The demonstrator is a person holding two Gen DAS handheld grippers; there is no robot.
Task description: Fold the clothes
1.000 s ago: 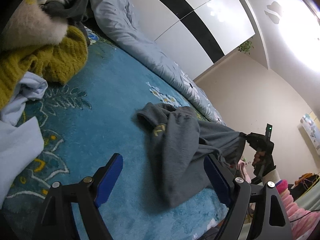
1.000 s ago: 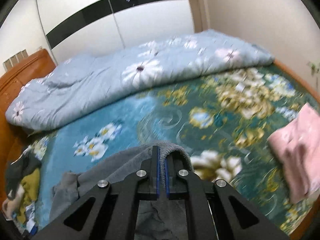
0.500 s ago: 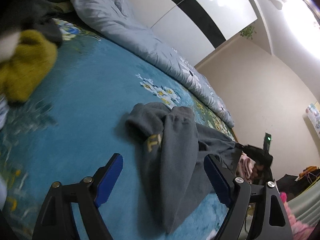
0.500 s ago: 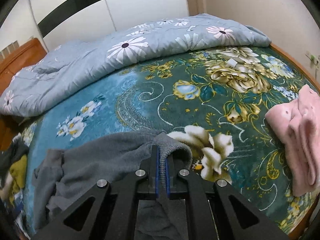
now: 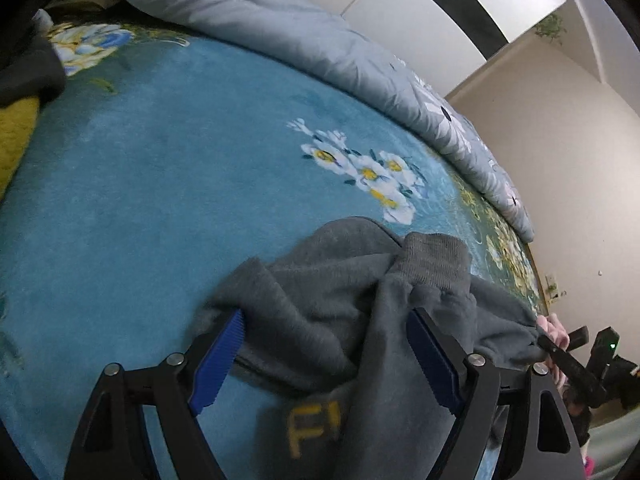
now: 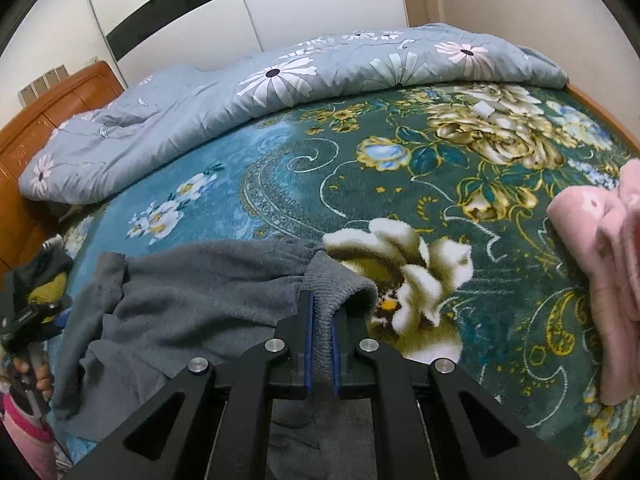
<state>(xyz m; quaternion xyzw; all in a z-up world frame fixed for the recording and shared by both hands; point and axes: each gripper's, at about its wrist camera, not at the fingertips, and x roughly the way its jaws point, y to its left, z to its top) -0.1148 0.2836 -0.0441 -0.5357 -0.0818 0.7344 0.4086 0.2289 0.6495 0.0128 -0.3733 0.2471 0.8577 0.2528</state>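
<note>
Bedspread (image 6: 280, 184) bears grey sweatshirt (image 6: 192, 292): right tongs (image 6: 320, 320) pinch it, left tongs (image 5: 324, 344) gape.

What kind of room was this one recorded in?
Most likely a home bedroom. The work surface is a bed with a teal floral blanket, a daisy-print duvet bunched along its far side, a wooden headboard at one end, and what looks like a sliding-door wardrobe behind it.

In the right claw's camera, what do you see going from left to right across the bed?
Dark and yellow clothes pile → grey sweatshirt → right claw pinching its cuff → big white flower on the blanket → pink clothes.
</note>
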